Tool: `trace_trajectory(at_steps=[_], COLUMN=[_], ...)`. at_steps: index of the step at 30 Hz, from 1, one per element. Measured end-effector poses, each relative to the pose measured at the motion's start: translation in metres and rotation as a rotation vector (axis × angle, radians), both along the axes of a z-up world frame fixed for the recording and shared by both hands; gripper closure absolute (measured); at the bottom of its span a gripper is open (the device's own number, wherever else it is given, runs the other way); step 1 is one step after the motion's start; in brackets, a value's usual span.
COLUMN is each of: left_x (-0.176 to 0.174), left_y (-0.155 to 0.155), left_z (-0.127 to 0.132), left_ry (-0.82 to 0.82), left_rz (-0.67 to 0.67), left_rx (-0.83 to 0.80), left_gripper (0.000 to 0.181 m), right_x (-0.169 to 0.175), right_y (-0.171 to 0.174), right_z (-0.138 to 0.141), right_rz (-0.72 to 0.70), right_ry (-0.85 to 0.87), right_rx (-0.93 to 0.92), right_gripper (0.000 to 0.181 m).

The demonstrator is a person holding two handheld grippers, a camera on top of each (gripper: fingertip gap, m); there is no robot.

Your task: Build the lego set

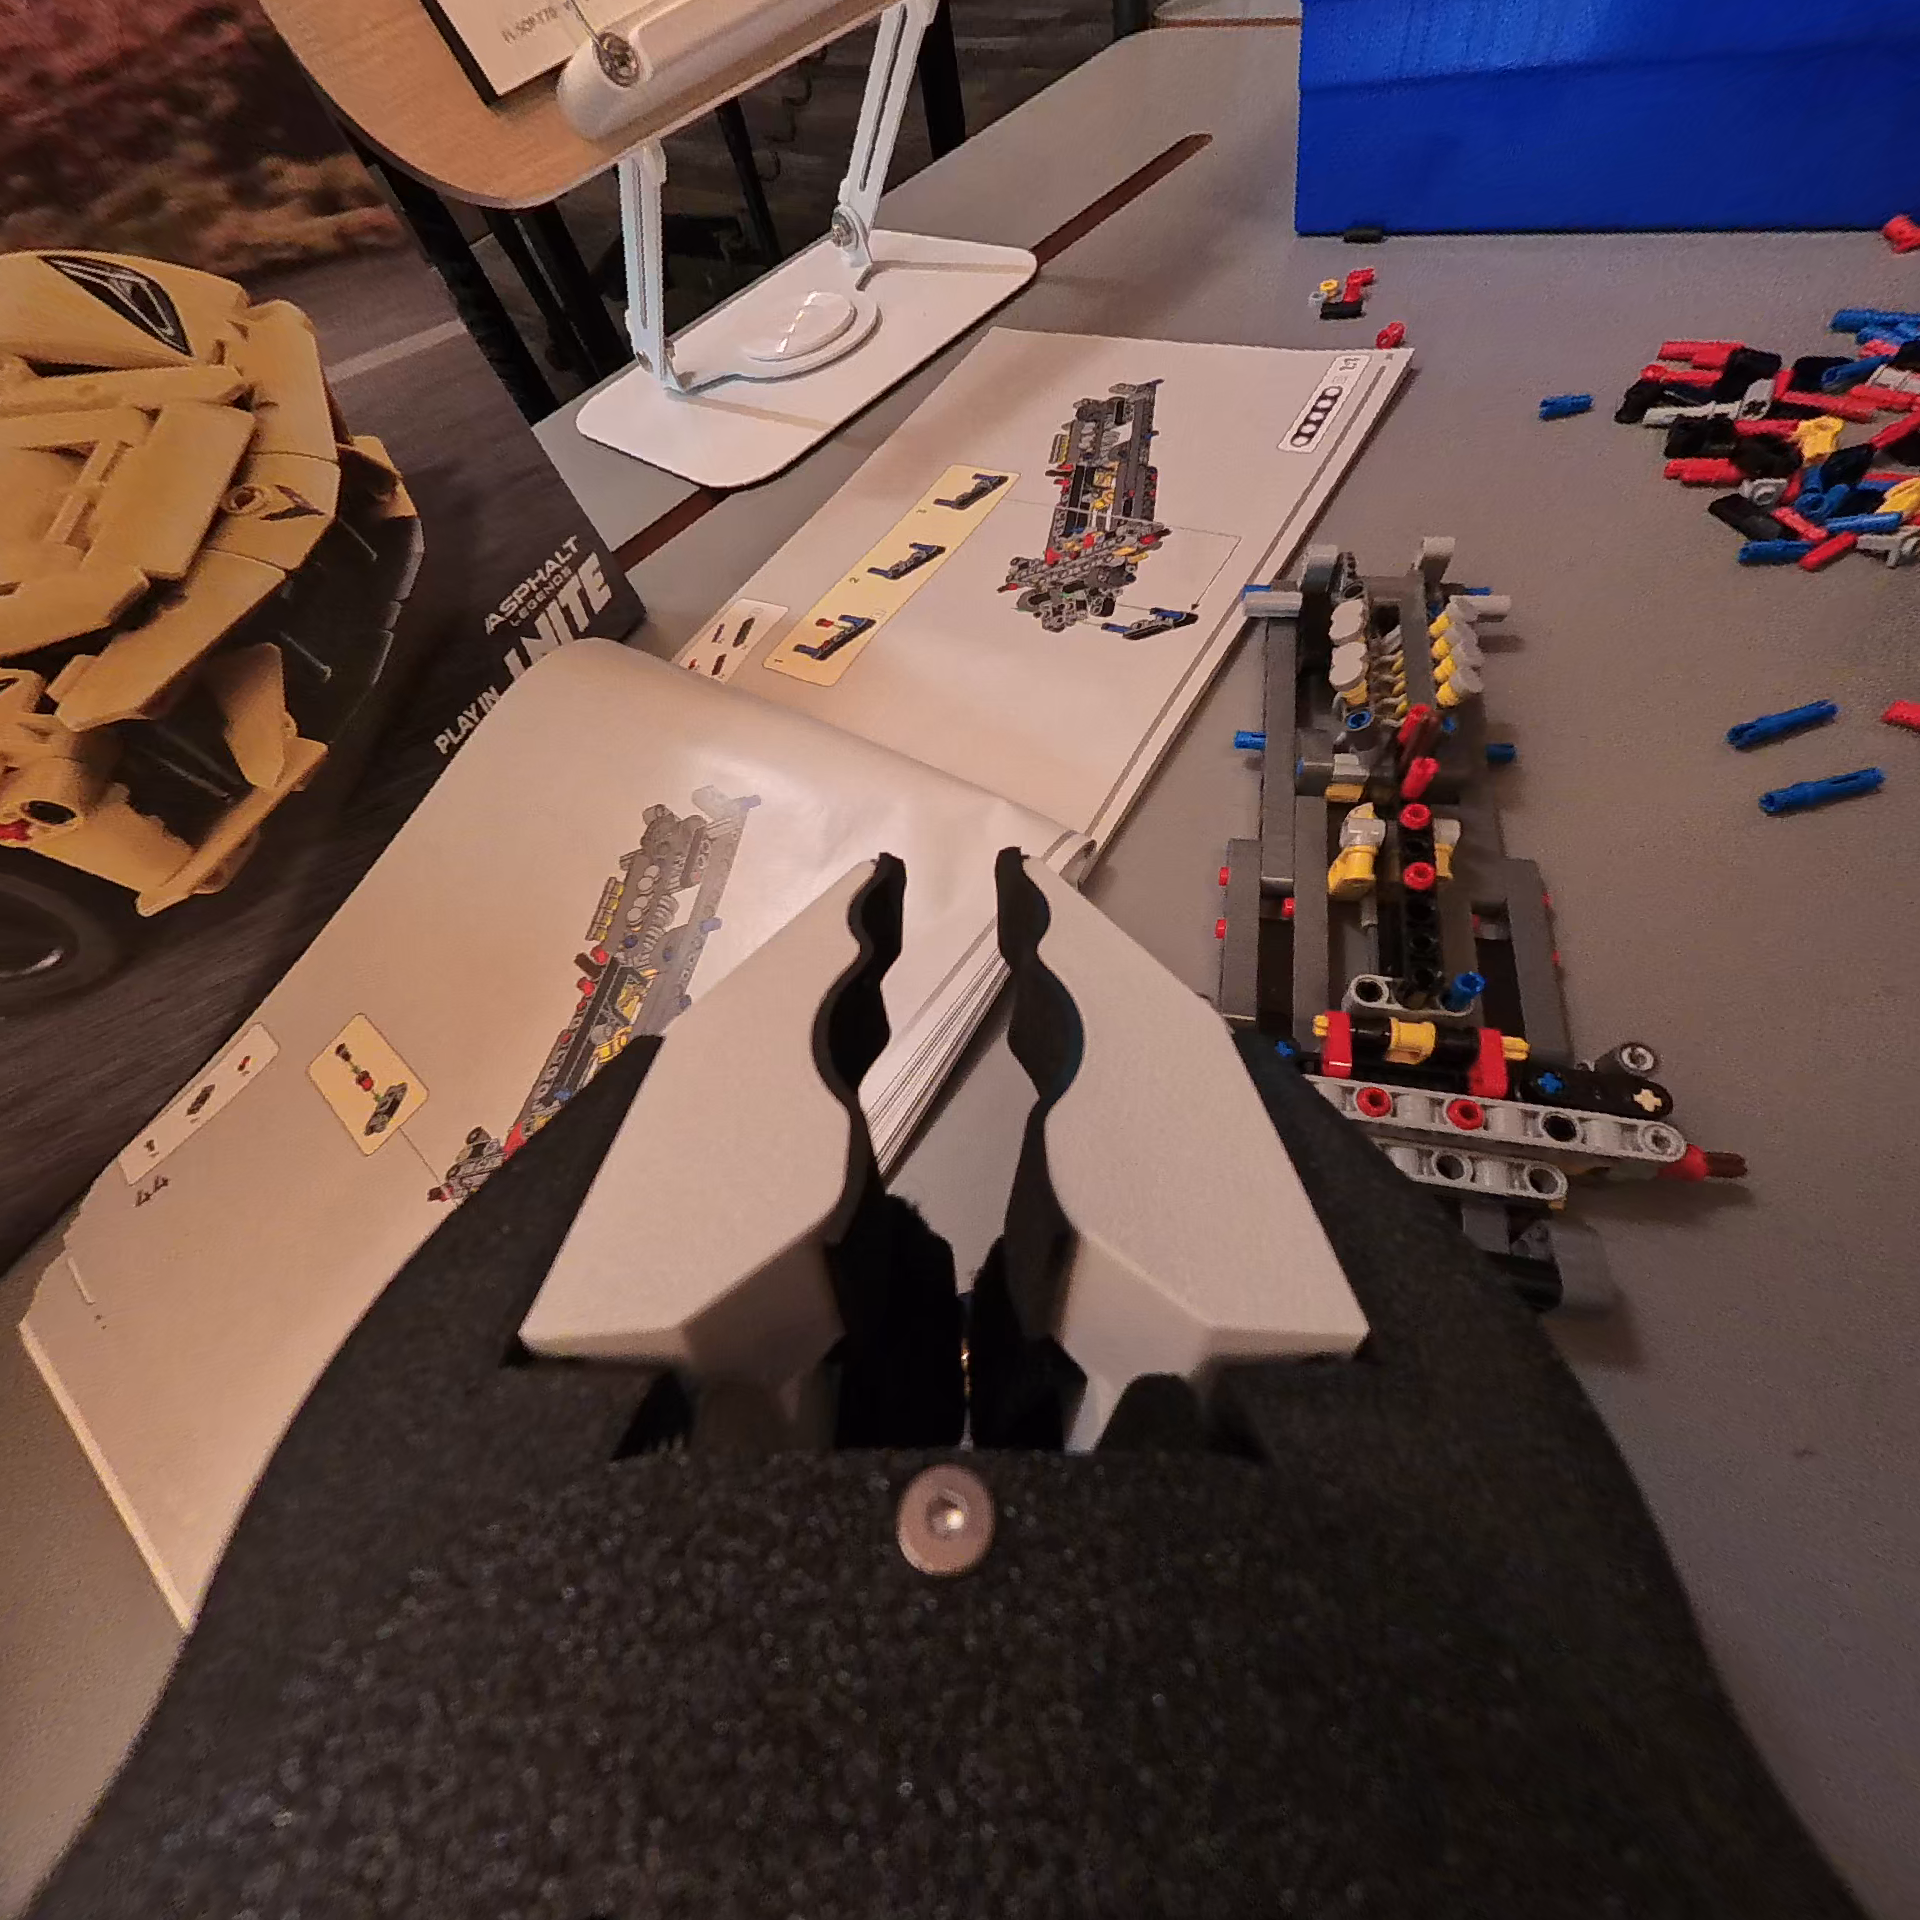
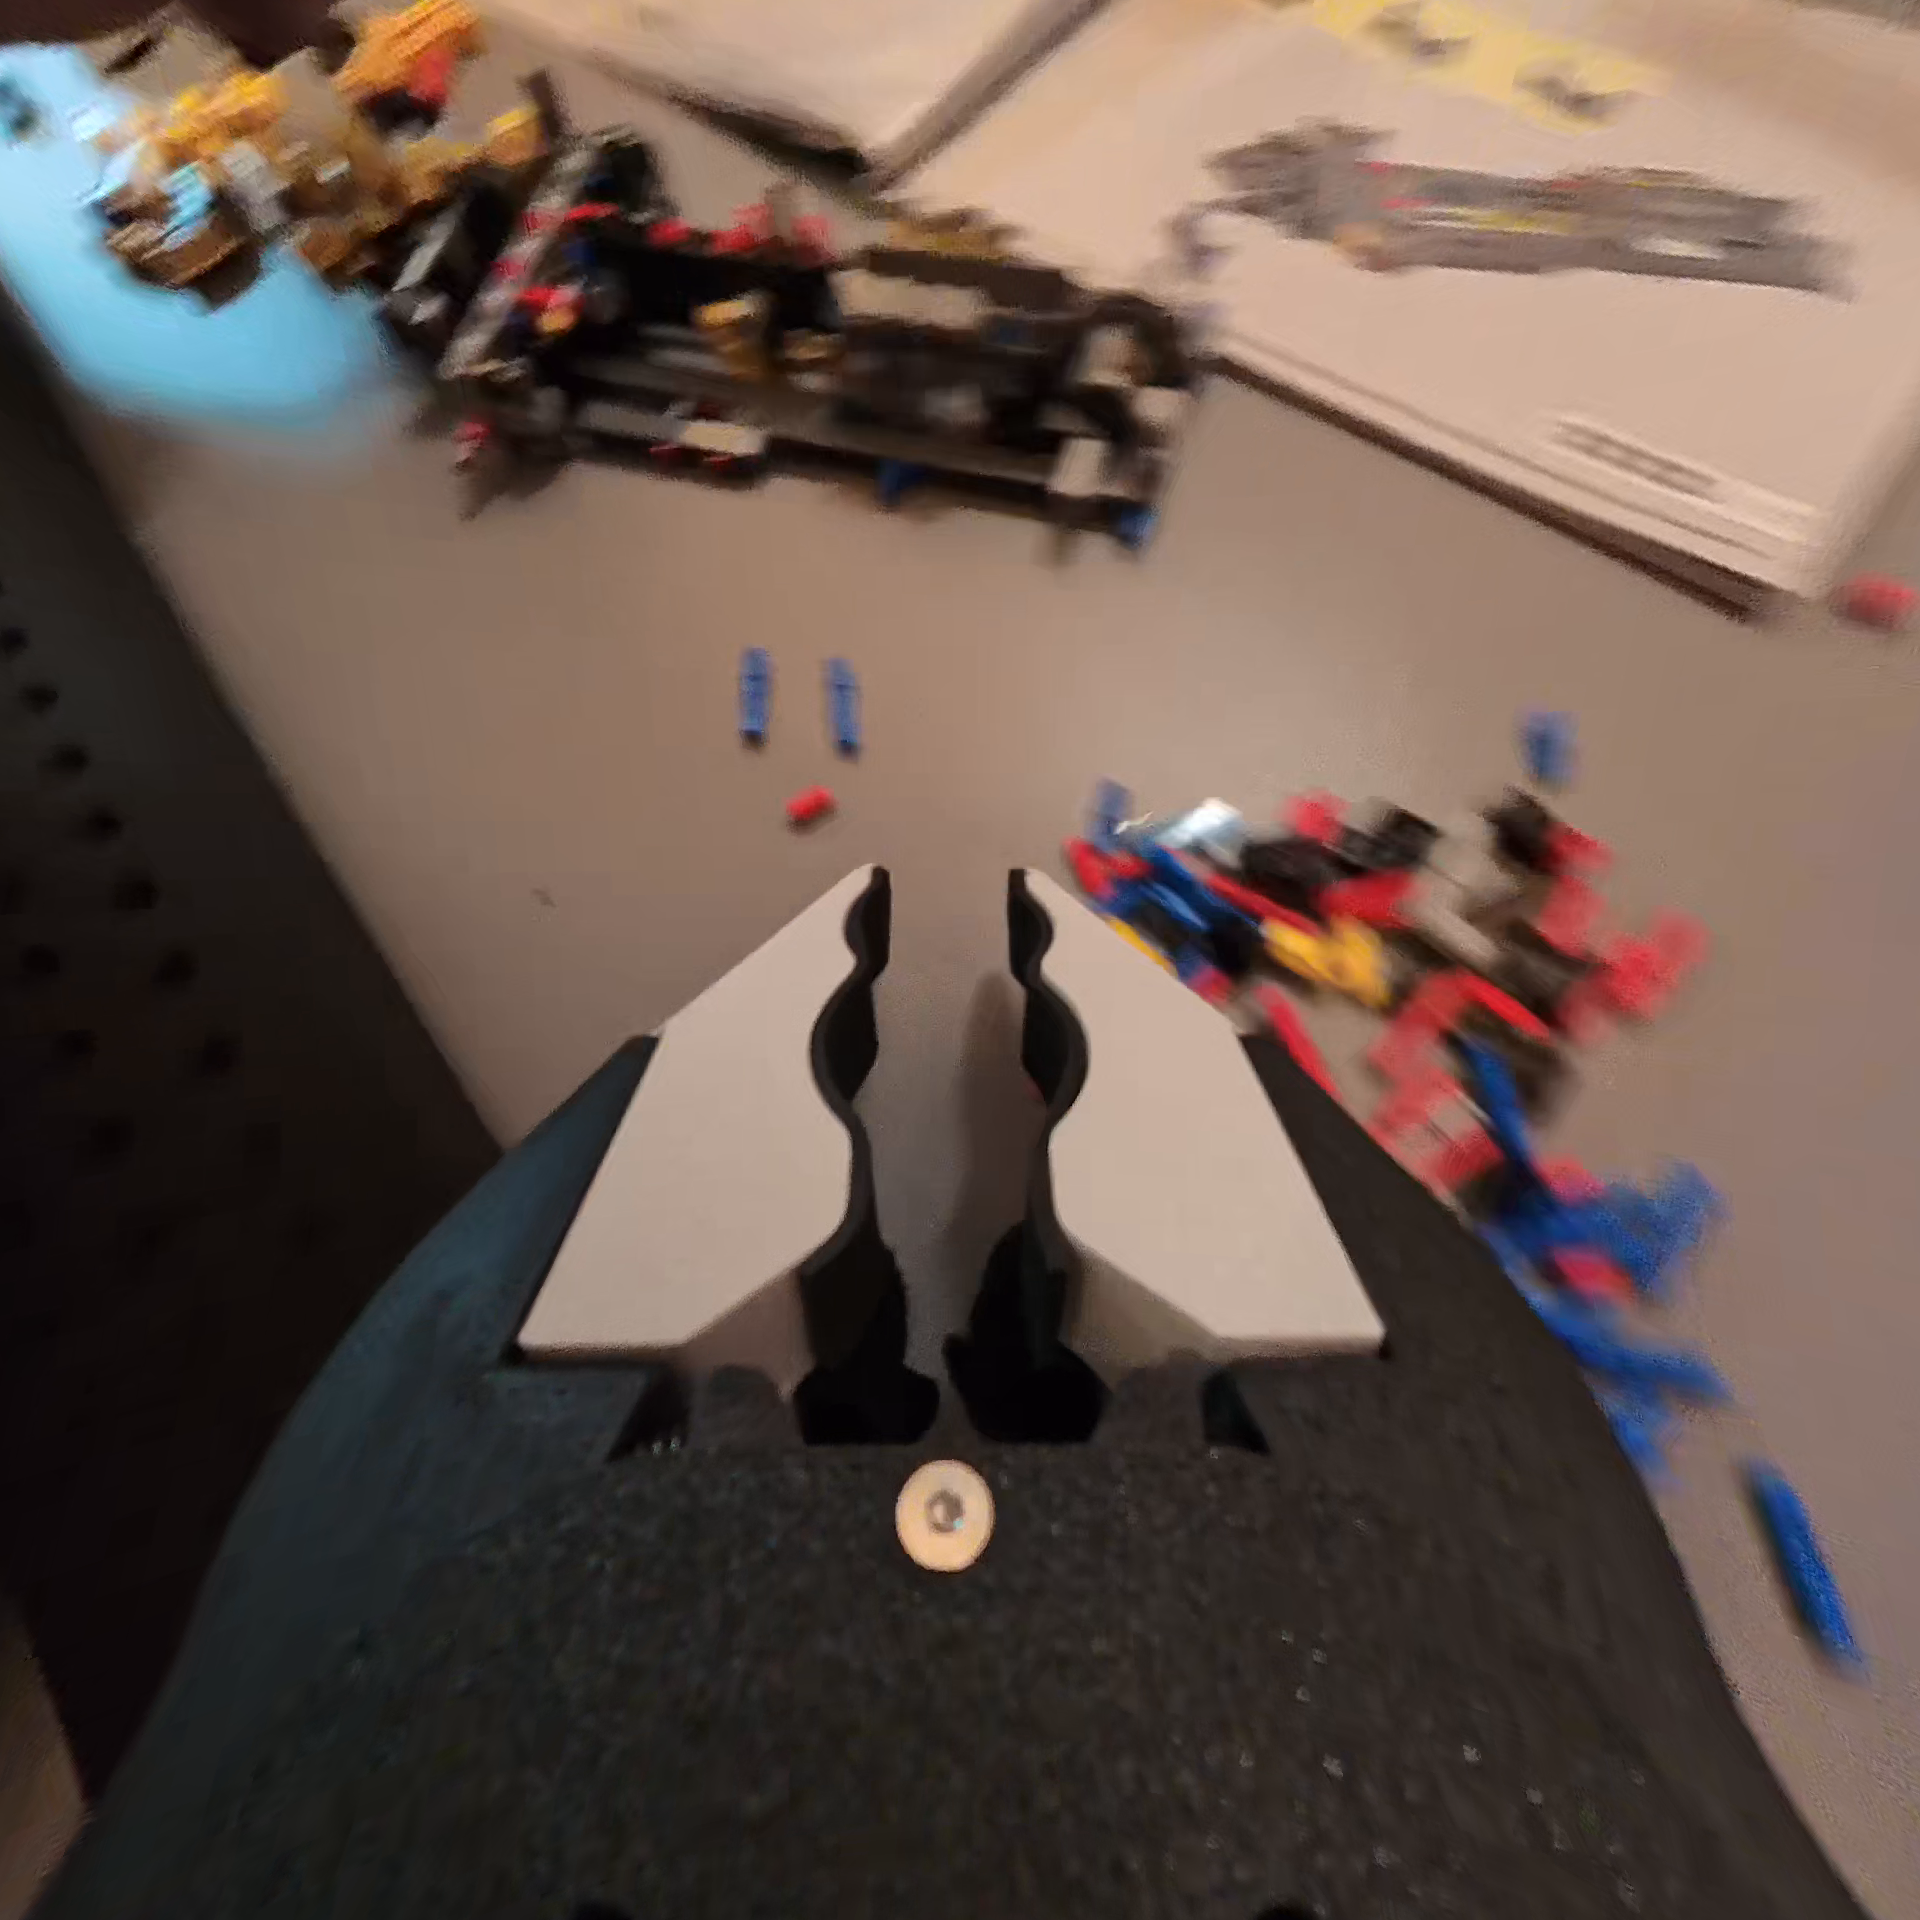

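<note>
Chassis (image 1: 1392, 894) beside open manual (image 1: 665, 831); loose pieces (image 1: 1808, 457) near.

Half-built grey lego chassis (image 1: 1403, 883) lies flat on the table — loose red, blue, black pieces (image 1: 1808, 457) heaped nearby.

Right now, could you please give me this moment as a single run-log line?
left gripper: open, empty, over instruction booklet | right gripper: open, empty, near loose parts pile | chassis: on table, untouched
</note>
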State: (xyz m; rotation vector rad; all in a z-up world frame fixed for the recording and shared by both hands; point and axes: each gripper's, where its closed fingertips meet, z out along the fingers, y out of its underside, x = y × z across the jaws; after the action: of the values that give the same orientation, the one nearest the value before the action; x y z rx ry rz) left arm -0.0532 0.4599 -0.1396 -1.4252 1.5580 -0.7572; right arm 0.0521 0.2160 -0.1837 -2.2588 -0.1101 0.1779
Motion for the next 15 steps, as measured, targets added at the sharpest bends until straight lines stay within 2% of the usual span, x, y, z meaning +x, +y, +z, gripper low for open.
trace_trajectory(at_steps=[2, 4, 6, 8, 15], left_x=[0.0, 0.001, 0.002, 0.002, 0.001], left_y=[-0.001, -0.002, -0.004, -0.006, -0.005], left_z=[0.0, 0.0, -0.001, -0.001, 0.0], left_ry=[-0.002, 0.0, 0.002, 0.004, 0.002], left_rz=[-0.002, -0.008, -0.015, -0.022, -0.016], left_rx=[-0.003, -0.003, -0.001, 0.002, 0.007], left_gripper=[0.165, 0.165, 0.165, 0.165, 0.165], right_x=[0.041, 0.08, 0.096, 0.1, 0.104], right_y=[-0.027, -0.061, -0.086, -0.094, -0.086], right_z=[0.013, 0.016, 0.007, 0.0, -0.013], right_rz=[-0.193, -0.391, -0.481, -0.499, -0.477], right_ry=[-0.016, -0.059, -0.107, -0.16, -0.274], right_rx=[0.024, -0.007, -0.074, -0.113, -0.179], right_gripper=[0.162, 0.166, 0.168, 0.17, 0.172])
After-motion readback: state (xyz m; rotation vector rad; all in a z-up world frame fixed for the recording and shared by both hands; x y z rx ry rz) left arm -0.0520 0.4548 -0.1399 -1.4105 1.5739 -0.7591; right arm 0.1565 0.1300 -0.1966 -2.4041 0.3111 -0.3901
